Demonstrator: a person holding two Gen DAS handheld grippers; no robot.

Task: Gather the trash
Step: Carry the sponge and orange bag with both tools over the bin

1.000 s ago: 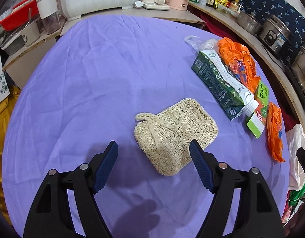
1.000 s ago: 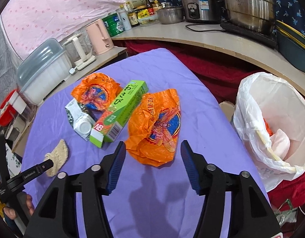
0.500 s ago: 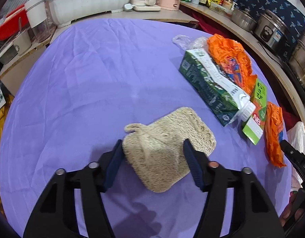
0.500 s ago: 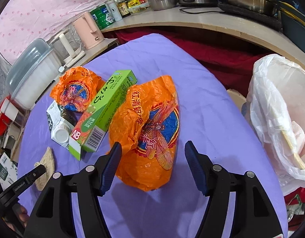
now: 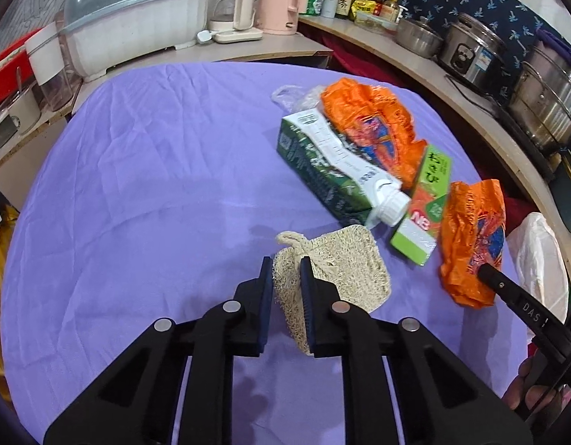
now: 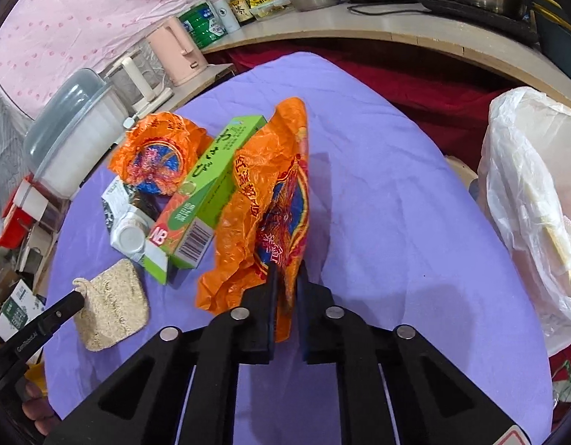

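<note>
Both jaws are closing: left hand-held gripper (image 5: 286,282) pinching the loofah pad (image 5: 337,263), right hand-held gripper (image 6: 286,289) the orange wrapper (image 6: 270,200).

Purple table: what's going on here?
A person with a handheld gripper in each hand is collecting trash. The left gripper is closing on the loofah pad; the right gripper is closing on an orange wrapper. Carton, green box and second wrapper remain on the table; the bag waits alongside.
</note>
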